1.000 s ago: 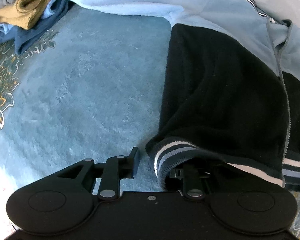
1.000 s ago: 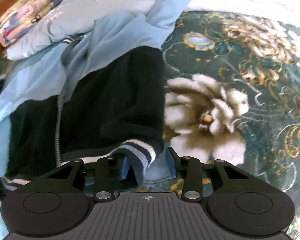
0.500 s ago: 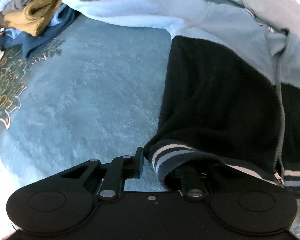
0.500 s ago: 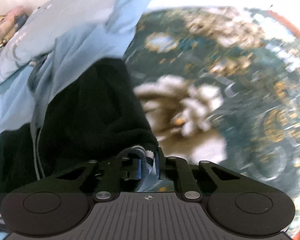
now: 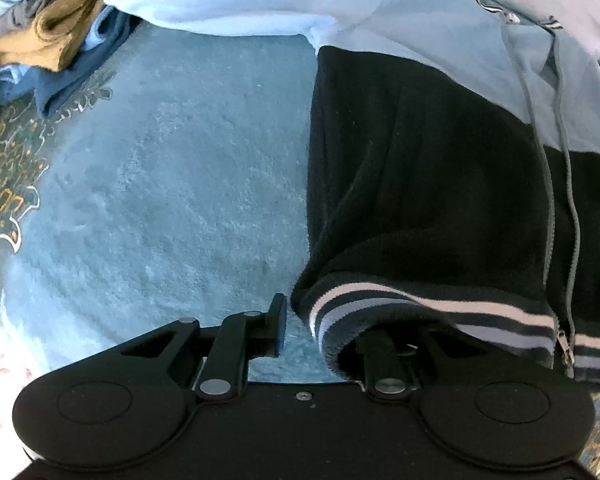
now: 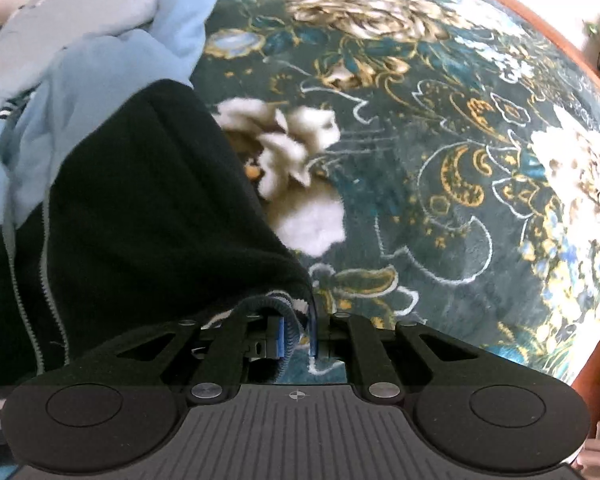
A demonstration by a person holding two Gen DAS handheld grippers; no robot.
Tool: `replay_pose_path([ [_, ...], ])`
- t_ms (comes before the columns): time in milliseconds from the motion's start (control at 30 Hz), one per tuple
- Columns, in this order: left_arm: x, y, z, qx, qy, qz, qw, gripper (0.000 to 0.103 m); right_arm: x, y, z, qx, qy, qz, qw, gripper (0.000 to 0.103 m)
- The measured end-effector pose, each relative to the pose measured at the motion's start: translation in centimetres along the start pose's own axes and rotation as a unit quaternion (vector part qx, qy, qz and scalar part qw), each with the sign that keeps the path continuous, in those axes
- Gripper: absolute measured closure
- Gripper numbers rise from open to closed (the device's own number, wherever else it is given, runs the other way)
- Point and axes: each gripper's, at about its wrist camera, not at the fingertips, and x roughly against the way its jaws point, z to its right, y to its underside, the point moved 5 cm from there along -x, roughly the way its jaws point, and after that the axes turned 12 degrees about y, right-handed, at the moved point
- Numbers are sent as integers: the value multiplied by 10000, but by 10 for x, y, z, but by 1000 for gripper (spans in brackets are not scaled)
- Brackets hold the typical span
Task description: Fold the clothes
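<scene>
Right tongs [image 6: 296,334] closed, now clamping jacket [image 6: 148,208] hem; left tongs [image 5: 320,326] straddle it, apart.

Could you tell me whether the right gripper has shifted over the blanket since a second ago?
Yes. The right gripper, clamped on the jacket's striped hem, has shifted right: the white flower on the blanket that was straight ahead now lies up and left.

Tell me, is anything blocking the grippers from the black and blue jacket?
Nothing visible does. The right gripper is clamped on the jacket hem's striped corner; the left gripper has the other striped corner between its fingers.
</scene>
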Motion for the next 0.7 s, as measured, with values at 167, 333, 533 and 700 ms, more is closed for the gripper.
replay_pose_path([
  [167,10,-4,0,-312,322,-92,9990,69,10,-3,3,231,-43,-133,9996,85],
  [333,32,-10,-5,-870,570,-175,9944,59,32,-7,15,721,-144,-161,9972,70],
  [533,48,-9,-14,-944,776,-471,9914,58,60,-10,5,1472,-42,-137,9890,69],
  [700,54,-13,-14,-882,1045,-514,9893,56,70,1,1,1416,1,-484,9887,69],
])
